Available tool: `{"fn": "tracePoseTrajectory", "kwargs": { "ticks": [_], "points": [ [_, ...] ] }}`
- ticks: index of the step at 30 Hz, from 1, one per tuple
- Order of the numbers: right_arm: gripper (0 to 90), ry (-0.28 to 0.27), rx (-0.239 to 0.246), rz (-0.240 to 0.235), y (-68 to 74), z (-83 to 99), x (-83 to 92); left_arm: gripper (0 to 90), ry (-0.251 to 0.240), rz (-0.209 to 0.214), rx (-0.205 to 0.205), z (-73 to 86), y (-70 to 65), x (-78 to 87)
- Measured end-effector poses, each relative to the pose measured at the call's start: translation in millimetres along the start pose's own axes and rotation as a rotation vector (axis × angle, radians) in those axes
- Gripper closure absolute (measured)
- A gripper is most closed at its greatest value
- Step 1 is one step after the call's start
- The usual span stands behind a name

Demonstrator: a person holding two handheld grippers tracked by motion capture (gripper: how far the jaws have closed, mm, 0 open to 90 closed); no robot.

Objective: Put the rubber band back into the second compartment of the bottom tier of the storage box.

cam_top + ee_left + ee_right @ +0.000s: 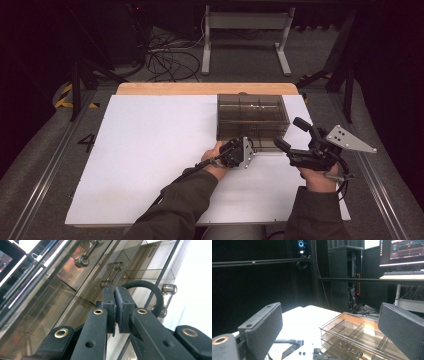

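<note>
Apparently left gripper [115, 305] pinches a black band [147, 288] against the drawer box [252, 116].

Drawer cabinet [252, 116]: smoky brown see-through plastic, with chrome-silver pull handles [82, 261] on its fronts; it stands on a plain white board [150, 150] laid over a light wood table [205, 88]. Left gripper [115, 305] and right gripper [296, 135] are matt black, the left with brass-coloured rivets and a black looped band [147, 288] pinched between its pads, the right carrying a grey three-cornered plate. Sleeves [185, 205] are dull olive green; the floor [50, 145] is grey carpet with yellow-and-black hazard tape [65, 95] at the far left.
</note>
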State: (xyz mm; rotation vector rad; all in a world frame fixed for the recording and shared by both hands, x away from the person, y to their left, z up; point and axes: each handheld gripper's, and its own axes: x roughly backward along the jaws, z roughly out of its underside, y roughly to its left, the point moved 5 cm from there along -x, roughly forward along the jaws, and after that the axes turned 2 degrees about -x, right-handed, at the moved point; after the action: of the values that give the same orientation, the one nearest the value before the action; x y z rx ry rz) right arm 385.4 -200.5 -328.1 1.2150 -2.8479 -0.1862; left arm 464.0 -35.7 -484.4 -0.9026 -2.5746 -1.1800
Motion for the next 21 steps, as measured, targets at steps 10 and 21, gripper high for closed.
{"fn": "tracePoseTrajectory", "kwargs": {
  "ticks": [10, 21],
  "points": [
    [7.1, 0.004, 0.005, -0.008, 0.8, 0.4, -1.0, 77.3, 0.046, 0.015, 0.077, 3.7, 4.6, -5.3],
    [7.2, 0.006, 0.003, -0.009, 0.4, 0.5, -0.5, 70.9, 0.029, 0.023, 0.115, 0.9, 9.7, 3.4]
  ]
}}
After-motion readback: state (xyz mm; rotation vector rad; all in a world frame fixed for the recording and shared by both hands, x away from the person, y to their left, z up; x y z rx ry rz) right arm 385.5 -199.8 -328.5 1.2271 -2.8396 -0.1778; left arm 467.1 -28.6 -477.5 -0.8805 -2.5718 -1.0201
